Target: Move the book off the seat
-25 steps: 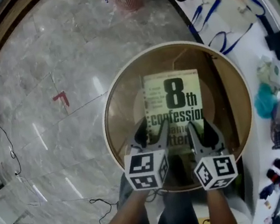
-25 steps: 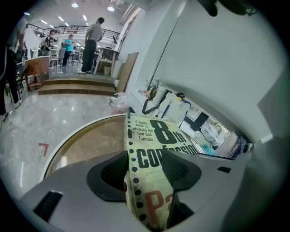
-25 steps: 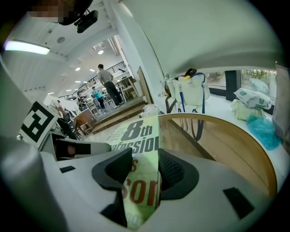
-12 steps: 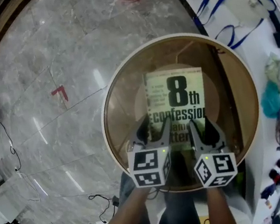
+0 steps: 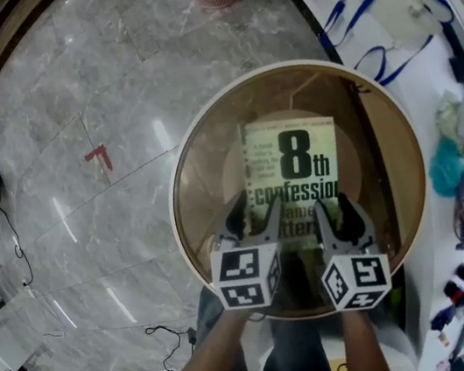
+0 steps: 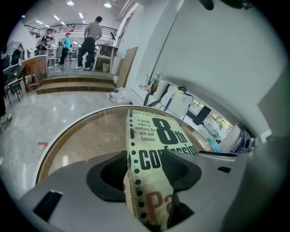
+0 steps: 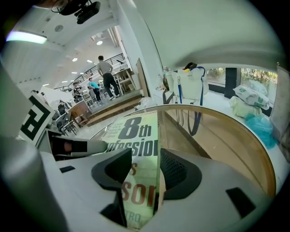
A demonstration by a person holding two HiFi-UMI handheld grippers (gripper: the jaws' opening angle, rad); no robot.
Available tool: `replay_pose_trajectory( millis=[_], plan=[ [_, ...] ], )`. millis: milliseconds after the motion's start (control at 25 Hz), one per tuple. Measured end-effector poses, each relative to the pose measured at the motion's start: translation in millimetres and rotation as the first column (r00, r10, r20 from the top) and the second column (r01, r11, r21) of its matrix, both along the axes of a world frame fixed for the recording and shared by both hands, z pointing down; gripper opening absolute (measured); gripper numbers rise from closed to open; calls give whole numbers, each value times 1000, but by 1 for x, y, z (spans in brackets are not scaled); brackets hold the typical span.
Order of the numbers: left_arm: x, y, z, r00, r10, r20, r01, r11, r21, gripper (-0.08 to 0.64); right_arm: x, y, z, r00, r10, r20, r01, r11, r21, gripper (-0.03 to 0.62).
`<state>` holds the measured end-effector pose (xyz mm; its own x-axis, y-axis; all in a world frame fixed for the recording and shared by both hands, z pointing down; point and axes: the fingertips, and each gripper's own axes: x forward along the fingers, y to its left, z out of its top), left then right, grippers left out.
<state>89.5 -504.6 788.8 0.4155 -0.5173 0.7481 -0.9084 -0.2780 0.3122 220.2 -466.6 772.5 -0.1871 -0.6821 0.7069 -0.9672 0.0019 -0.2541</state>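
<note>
Head view: open left tool (image 5: pixel 255 217) and right tool (image 5: pixel 330 212) straddle pale-green paperback book (image 5: pixel 294 160), not yet lifted off round wooden seat (image 5: pixel 202 176).

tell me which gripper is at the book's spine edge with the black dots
The left gripper: its jaws straddle the dotted spine edge of the book. The right gripper sits at the opposite, plain edge.
</note>
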Motion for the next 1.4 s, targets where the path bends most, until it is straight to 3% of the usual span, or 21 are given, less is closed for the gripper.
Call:
replay_pose_trajectory(
  millis=[440,760,840,1000,1240,1400],
  plan=[
    [-7,-15,-60,1000,3,2,-3,996,85,244,-9,-17,-63,1000,-18,-17,20,995,100,185],
    [-23,-41,-184,1000,12,17,-16,966,260,222,-25,-60,-188,997,-56,-61,71,960,270,184],
    [-29,-50,-225,999,12,29,-21,942,334,212,-30,-70,-232,997,-52,-59,69,940,335,184],
    [-44,-71,-312,998,-6,64,-26,873,487,172,-45,-84,-315,996,-59,-70,84,889,451,183],
    [-63,-80,-426,997,-42,70,-9,796,606,96,-77,-94,-420,994,-92,-66,114,819,563,106],
    [-79,-71,-507,995,-57,76,-13,711,703,21,-108,-96,-492,992,-108,-72,129,751,648,29]
  ],
)
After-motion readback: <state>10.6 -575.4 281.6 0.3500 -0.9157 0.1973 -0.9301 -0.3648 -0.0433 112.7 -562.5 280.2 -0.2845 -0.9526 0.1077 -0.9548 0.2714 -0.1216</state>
